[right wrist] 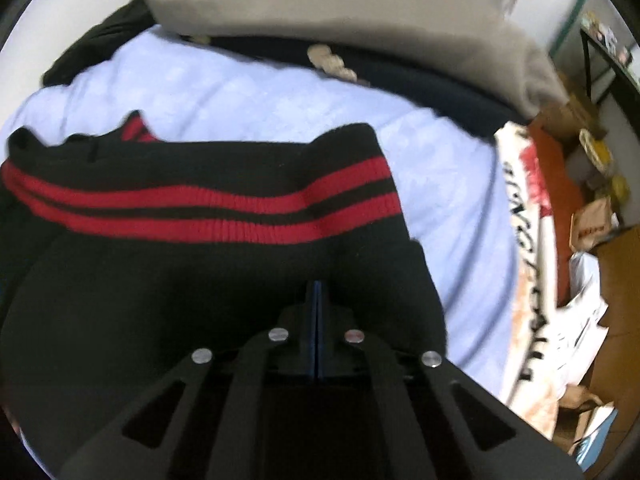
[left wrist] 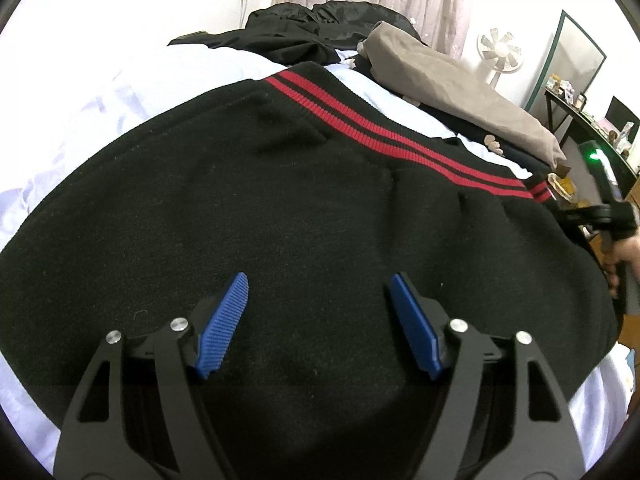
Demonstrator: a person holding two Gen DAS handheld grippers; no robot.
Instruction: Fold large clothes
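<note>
A large black knit garment (left wrist: 280, 200) with two red stripes along its ribbed hem (left wrist: 380, 128) lies spread on a bed with a pale blue sheet (left wrist: 80, 100). My left gripper (left wrist: 318, 280) hovers over the garment's middle, its blue pads wide apart with nothing between them. In the right wrist view my right gripper (right wrist: 317, 286) is shut, pads together, its tip down on the black garment (right wrist: 160, 280) just below the striped hem (right wrist: 200, 204), near the right corner. Whether cloth is pinched there is hidden. The left wrist view shows the right gripper (left wrist: 572, 216) and a hand (left wrist: 624, 256) at the garment's right edge.
A taupe cloth (left wrist: 460, 84) and a heap of black clothes (left wrist: 300, 24) lie at the far side of the bed. A fan (left wrist: 500, 52), mirror (left wrist: 576, 52) and cluttered desk (left wrist: 580, 120) stand to the right. A printed blanket (right wrist: 528, 240) and paper bags (right wrist: 592, 232) crowd the bedside floor.
</note>
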